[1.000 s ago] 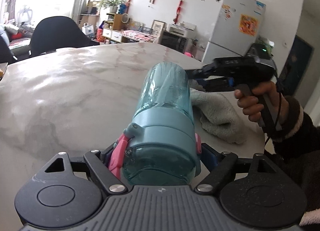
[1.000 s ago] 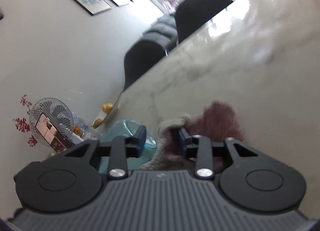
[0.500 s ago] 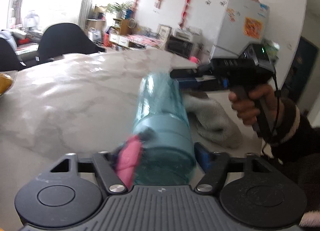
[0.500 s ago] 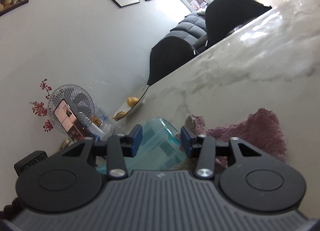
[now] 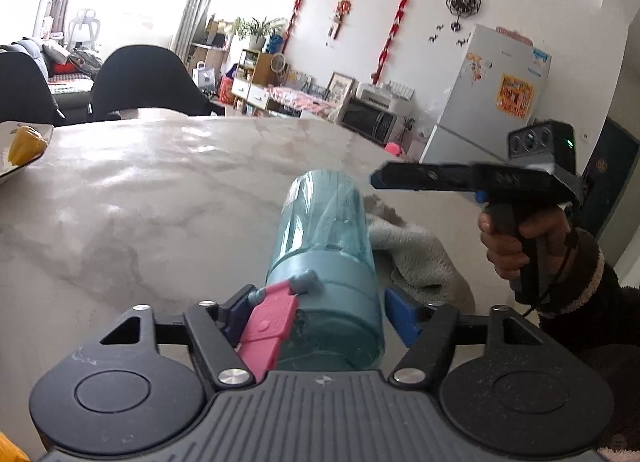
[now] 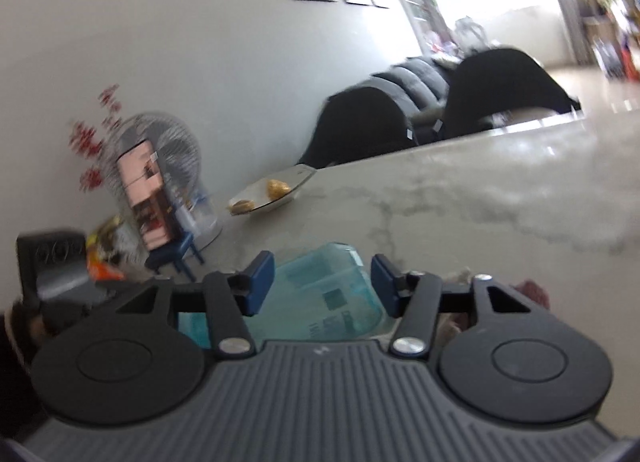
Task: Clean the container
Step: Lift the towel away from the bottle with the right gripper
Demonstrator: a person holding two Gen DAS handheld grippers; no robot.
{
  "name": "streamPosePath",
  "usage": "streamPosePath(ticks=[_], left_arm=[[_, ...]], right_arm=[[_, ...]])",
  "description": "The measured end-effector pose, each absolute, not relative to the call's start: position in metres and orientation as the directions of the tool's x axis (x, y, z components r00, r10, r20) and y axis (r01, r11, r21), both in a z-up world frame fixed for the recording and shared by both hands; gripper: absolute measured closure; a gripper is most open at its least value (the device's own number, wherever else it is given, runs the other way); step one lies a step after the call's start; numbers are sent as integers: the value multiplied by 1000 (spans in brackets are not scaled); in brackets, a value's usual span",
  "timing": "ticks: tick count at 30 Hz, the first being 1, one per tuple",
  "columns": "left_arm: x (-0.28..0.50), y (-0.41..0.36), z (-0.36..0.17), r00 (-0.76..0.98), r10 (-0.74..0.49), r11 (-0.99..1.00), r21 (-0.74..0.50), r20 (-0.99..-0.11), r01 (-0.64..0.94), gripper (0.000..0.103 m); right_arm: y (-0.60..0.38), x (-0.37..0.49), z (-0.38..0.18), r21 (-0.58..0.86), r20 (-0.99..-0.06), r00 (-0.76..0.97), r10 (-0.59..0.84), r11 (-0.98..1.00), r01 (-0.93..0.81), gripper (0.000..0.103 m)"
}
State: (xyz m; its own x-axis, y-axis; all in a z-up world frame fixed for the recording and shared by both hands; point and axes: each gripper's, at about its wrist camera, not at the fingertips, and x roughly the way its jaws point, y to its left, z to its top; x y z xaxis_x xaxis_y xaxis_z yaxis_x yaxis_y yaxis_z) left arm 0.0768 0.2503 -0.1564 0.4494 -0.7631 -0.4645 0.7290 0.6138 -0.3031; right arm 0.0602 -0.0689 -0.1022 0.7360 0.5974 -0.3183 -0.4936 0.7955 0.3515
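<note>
The container [image 5: 326, 262], a teal see-through bottle with a pink latch on its cap, lay on its side over the marble table [image 5: 140, 202], cap end between the pads of our left gripper [image 5: 316, 312]. Those jaws were opening, the right pad standing clear of the cap, so the hold looked loose. Our right gripper [image 6: 322, 282] hovered above the bottle's far end, jaws opening and empty. The cloth [image 5: 416, 258] lay on the table just beside the bottle, unheld. We judged the wiping unfinished; whether the bottle was clean we could not tell.
</note>
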Motion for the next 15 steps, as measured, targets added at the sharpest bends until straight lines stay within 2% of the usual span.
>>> streamPosePath(ticks=[1,6,11,15], left_arm=[[76,253,-156,457,-764,617,-309,-457,724,23],[70,275,-153,490,-781,618,-365,-388,696,19],[53,296,-151,544,-772,635,-391,-327,666,18],[34,300,-153,605,-703,709,-297,-375,640,19]], right_arm=[[-65,56,-99,322,-320,729,605,793,-517,40],[-36,35,-90,101,-366,688,626,762,-640,28],[2,14,-86,-165,-429,659,617,664,-729,28],[23,5,-85,-303,-479,637,604,567,-766,30]])
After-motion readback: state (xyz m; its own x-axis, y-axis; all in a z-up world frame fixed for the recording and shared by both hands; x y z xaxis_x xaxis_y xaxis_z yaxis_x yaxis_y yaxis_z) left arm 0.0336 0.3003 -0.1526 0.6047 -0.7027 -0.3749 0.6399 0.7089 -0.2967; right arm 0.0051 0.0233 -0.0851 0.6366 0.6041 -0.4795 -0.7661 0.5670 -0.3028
